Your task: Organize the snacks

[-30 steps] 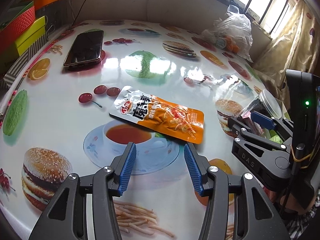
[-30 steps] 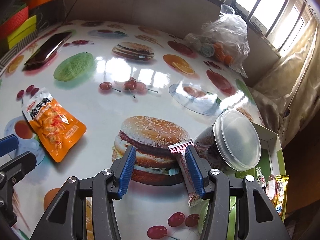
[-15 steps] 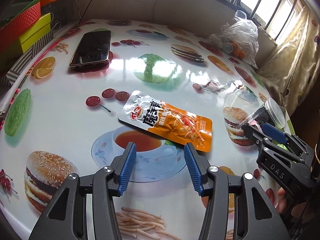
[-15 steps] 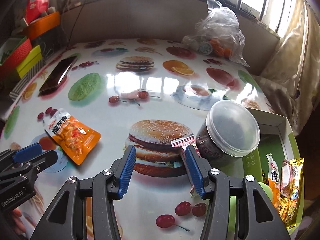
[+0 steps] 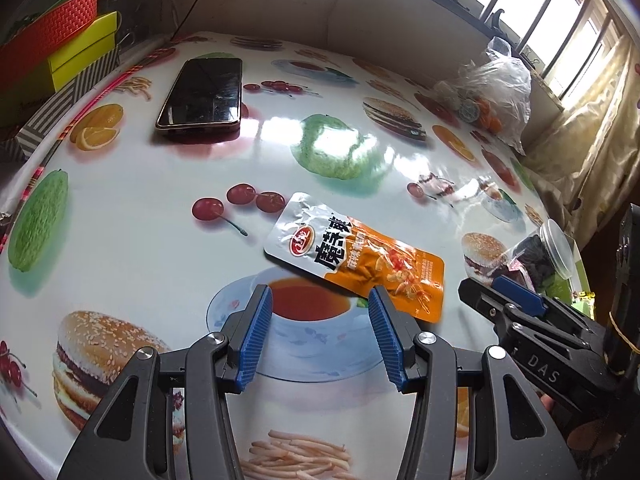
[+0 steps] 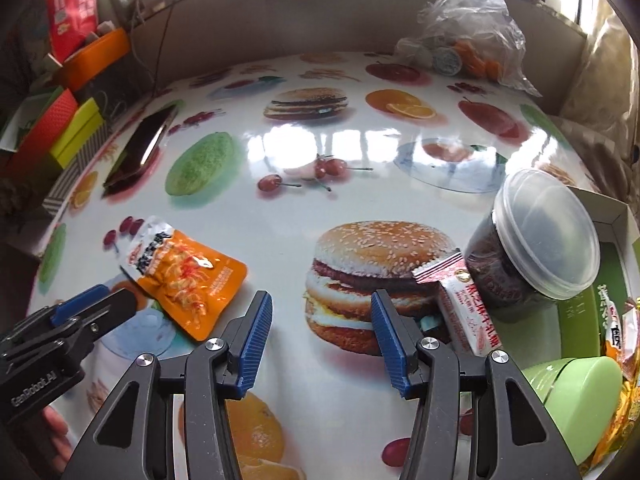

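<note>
An orange and silver snack pouch (image 5: pixel 356 262) lies flat on the printed tablecloth, just ahead of my open, empty left gripper (image 5: pixel 320 322); it also shows in the right wrist view (image 6: pixel 182 274). My right gripper (image 6: pixel 322 324) is open and empty over a printed burger. A red and white snack bar (image 6: pixel 464 304) lies to the right of its right finger, leaning against a clear lidded jar (image 6: pixel 532 240) of dark snacks. The right gripper also shows in the left wrist view (image 5: pixel 516 304).
A green box (image 6: pixel 604 280) at the right edge holds snack packets and a green cup (image 6: pixel 576 400). A phone (image 5: pixel 202 94) lies at the far left. A plastic bag (image 6: pixel 468 28) sits at the back right. Coloured boxes (image 5: pixel 52 48) stack beyond the left edge.
The right gripper has drawn back and turned left, so the snack bar that lay between its fingers is now outside the right finger. The left gripper has edged closer to the pouch.
</note>
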`<state>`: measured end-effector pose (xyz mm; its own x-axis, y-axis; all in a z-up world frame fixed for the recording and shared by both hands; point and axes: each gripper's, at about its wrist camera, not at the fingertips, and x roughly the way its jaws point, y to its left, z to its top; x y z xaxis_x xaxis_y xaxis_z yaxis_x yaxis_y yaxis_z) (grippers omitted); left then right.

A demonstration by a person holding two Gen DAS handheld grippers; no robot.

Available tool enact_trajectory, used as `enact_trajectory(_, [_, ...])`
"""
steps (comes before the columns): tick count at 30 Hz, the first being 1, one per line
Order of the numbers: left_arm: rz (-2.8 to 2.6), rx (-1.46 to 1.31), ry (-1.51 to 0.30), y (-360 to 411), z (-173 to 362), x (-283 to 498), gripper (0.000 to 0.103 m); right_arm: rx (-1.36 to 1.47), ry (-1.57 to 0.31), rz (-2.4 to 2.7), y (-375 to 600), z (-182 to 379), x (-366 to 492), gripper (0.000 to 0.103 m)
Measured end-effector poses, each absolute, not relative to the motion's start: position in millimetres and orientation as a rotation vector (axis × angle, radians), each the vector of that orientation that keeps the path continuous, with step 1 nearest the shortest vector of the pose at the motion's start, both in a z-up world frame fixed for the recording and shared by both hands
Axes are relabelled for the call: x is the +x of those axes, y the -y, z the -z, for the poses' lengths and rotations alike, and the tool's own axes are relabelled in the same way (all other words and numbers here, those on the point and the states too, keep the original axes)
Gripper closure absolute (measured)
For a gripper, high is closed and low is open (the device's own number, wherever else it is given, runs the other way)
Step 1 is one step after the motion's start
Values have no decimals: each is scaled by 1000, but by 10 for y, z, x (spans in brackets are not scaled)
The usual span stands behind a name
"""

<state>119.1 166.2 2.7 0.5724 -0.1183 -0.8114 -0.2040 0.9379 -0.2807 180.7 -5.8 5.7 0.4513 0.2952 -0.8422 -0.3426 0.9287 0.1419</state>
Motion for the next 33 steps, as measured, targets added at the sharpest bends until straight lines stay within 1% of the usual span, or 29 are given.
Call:
enact_trajectory(6, [-57, -379, -965, -1715, -27, 1187, 52, -34, -968, -499, -138, -182, 1841, 52])
enact_trajectory(11, [-79, -392, -967, -1797, -37, 1153, 52, -60, -1027, -559, -388, -17, 1923, 52])
enact_trajectory(18, [-118, -443, -961, -1972, -41, 1140, 52, -52, -1063, -747, -506, -26, 1608, 51])
enact_trajectory(22, [-109, -436, -963, -1939, -75, 1178, 52, -73, -1068, -761, -520, -56, 1493, 51])
enact_trajectory(25, [-89, -435, -966, -1886, -90, 1248, 52, -154, -1015, -612, -407, -134, 1477, 51])
enact_trajectory(31, [-97, -418, -983, -1782, -88, 1369, 52, -417, -919, -188, -155, -216, 1535, 51])
enact_trajectory(33, [-121, -409, -994, -1752, -83, 1414, 52, -482, -931, -121, -124, -165, 1577, 51])
